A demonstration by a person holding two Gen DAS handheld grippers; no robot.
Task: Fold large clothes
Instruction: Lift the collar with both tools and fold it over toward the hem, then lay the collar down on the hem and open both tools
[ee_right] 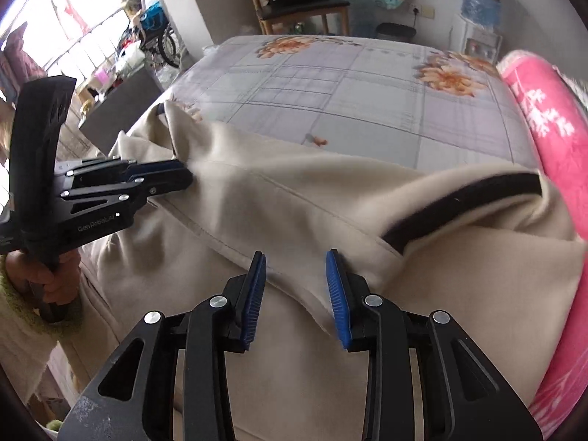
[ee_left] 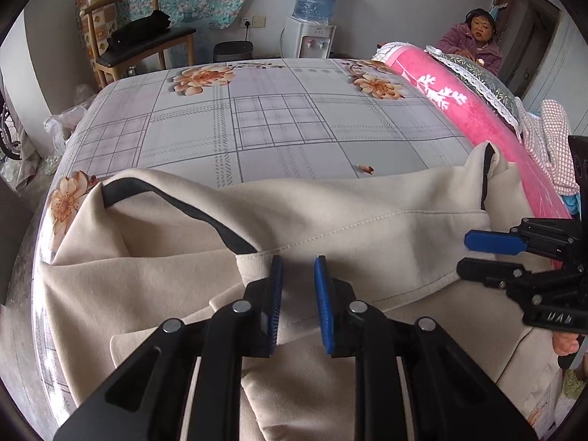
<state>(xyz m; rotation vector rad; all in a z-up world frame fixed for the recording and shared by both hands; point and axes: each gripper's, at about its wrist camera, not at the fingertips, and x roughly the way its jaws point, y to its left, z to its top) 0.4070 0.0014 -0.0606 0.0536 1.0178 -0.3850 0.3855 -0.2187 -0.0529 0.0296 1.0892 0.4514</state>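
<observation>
Gripping the beige garment point(ee_left: 330, 220) hem — left claw point(ee_left: 297, 261) and right claw point(ee_right: 296, 257) each pinch fabric, lower folds hidden.

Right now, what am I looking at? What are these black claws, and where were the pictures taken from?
No robot: a person holds a tool in each hand, with two blue-padded fingers and a camera looking along them. One picture is from the left gripper, the other from the right gripper; each shows the other tool at its edge. A beige garment with black trim lies on a bed beside a pink blanket. Both grippers pinch its near edge.
</observation>
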